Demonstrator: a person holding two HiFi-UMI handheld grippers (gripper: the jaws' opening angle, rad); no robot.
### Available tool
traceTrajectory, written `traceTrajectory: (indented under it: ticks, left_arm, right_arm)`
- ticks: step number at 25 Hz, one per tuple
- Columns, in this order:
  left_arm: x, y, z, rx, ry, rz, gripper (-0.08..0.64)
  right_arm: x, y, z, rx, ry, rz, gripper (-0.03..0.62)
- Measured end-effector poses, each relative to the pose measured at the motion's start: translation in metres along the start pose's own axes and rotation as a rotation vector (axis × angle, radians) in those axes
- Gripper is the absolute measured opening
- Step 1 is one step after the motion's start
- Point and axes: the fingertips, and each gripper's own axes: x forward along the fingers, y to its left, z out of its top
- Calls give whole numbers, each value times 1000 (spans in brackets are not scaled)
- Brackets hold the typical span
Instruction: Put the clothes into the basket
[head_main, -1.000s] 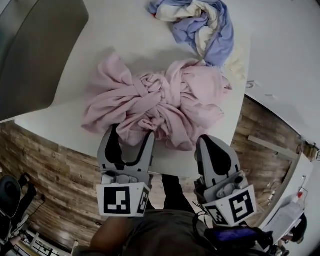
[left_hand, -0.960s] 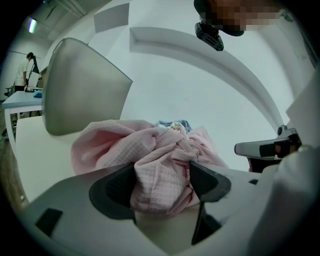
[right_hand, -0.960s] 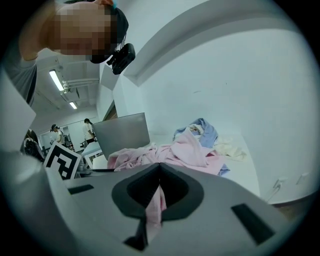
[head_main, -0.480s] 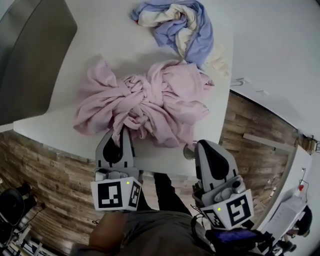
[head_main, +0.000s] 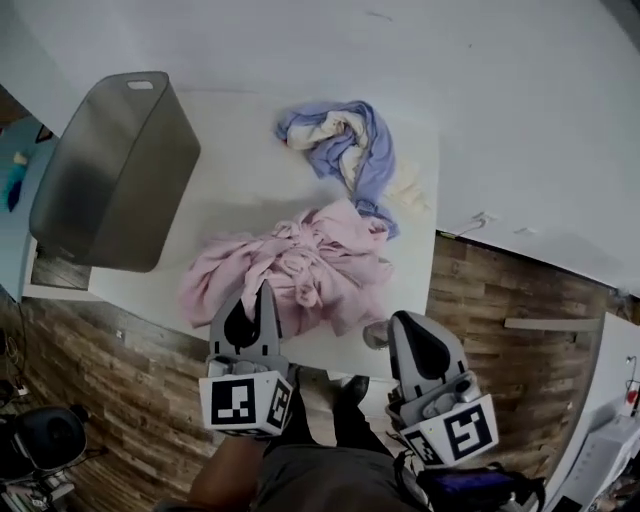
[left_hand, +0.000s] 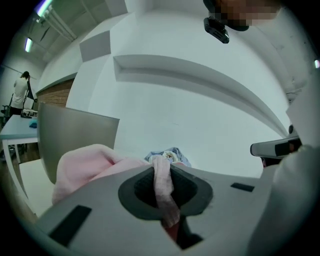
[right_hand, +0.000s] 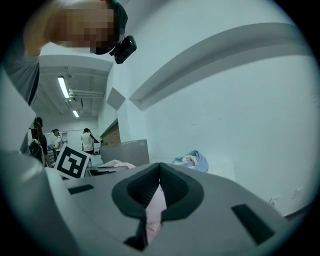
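Since a second ago the left gripper (head_main: 262, 292), which was then spread wide around the near edge of the pink garment (head_main: 315, 262), has closed on it. Both grippers have come up with the cloth, so the garment is now more bunched and drawn towards the near edge of the white table (head_main: 235, 150). In the left gripper view the jaws are pressed together on a pink fold that runs up between them and hangs out below. The right gripper (head_main: 378, 330) also pinches a strip of the same pink cloth, seen between its jaws in the right gripper view. The bulk of the garment rests on the table, touching a blue-and-cream garment (head_main: 350, 140) that lies further back. The grey basket (head_main: 115, 170) stands at the table's left end, near the pink pile but apart from it.
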Motion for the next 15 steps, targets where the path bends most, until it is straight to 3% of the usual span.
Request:
traceTrajectory:
  ticks: [15]
  left_arm:
    - [-62,6,137,111,-183,54,28]
  right_arm:
    - [6,49,87,-27,-211,128,6]
